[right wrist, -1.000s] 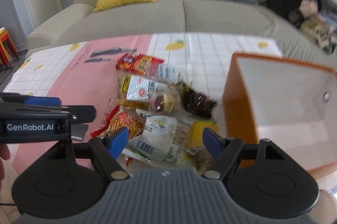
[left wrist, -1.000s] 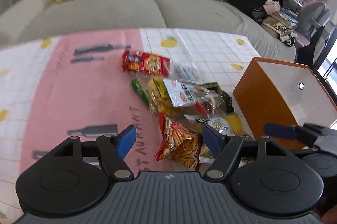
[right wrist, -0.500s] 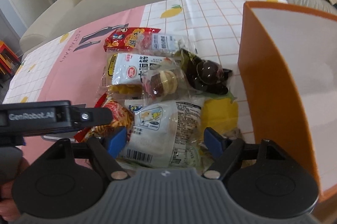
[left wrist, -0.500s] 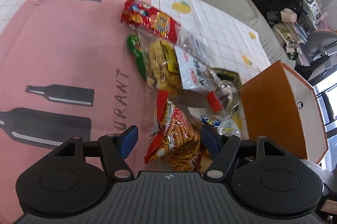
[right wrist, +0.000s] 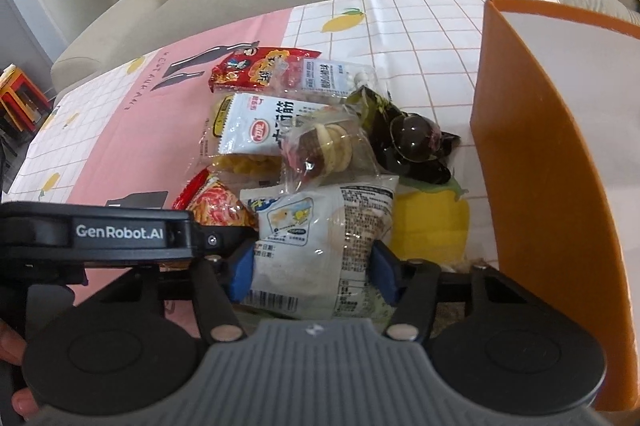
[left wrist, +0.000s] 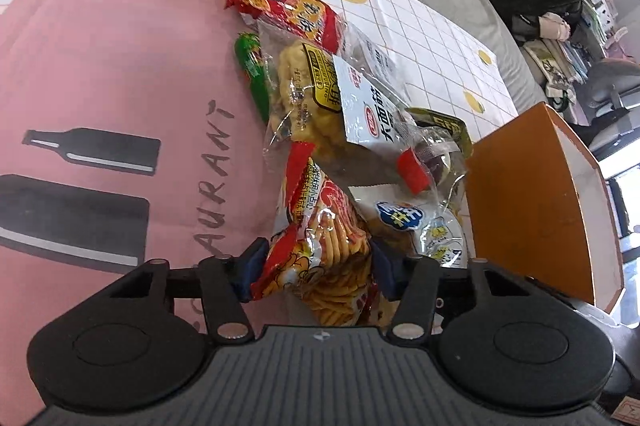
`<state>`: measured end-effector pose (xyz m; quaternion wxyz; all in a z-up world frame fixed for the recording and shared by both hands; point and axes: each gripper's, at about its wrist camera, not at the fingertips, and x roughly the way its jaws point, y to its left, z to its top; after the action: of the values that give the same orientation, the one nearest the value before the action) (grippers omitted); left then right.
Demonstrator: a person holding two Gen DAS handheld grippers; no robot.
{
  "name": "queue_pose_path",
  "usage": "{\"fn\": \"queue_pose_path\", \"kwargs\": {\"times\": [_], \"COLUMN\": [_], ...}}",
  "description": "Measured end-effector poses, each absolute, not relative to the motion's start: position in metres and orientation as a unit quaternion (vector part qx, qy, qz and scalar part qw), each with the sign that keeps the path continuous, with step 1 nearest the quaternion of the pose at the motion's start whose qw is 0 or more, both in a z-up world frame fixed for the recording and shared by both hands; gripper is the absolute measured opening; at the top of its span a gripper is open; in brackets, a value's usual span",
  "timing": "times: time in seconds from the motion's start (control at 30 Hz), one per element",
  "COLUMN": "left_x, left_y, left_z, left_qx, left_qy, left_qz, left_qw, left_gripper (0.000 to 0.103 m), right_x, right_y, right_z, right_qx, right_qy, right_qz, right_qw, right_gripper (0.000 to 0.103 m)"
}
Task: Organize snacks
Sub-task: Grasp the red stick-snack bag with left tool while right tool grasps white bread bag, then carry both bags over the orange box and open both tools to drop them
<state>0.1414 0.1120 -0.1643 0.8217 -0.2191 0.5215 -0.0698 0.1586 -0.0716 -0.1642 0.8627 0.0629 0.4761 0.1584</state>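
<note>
The snack packets lie heaped on the worktop (right wrist: 420, 25), just beside the orange storage box (right wrist: 532, 161), which stands with its opening facing the pile so packets can go straight in. The left hand-held gripper (left wrist: 316, 266) is low at the near end of the heap, its blue pads on either side of the red-and-yellow bag of fried sticks (left wrist: 328, 246); the jaws are partly closed around it, though whether they are gripping cannot be told. The right hand-held gripper (right wrist: 312, 266) likewise brackets the white fish-print packet (right wrist: 320, 238), its pads at the packet's edges. Each appears to be taking the nearest item first, leaving the red cracker packet (left wrist: 284, 5) farther back.
</note>
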Motion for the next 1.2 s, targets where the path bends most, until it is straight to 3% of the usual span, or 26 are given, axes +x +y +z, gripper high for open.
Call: {"fn": "queue_pose_path", "kwargs": {"times": [0.17,0.7,1.2], "left_x": [0.131,0.095,0.081], "left_y": [0.114,0.111,0.051], "left_z": [-0.151,-0.087,-0.004], "left_qx": [-0.214,-0.145,-0.115], "left_qy": [0.506,0.469,0.407], "left_qz": [-0.050,-0.004,-0.082], "left_qw": [0.834,0.871,0.902], "left_gripper": [0.048,0.046,0.045], "right_x": [0.155,0.121,0.097], "right_y": [-0.073,-0.083,-0.175], "right_z": [-0.157,-0.091,-0.026], "right_qx": [0.077,0.071,0.095], "right_qy": [0.472,0.414,0.368], "right_qz": [0.171,0.200,0.159], "right_qw": [0.861,0.885,0.911], "right_gripper": [0.051,0.048,0.048]}}
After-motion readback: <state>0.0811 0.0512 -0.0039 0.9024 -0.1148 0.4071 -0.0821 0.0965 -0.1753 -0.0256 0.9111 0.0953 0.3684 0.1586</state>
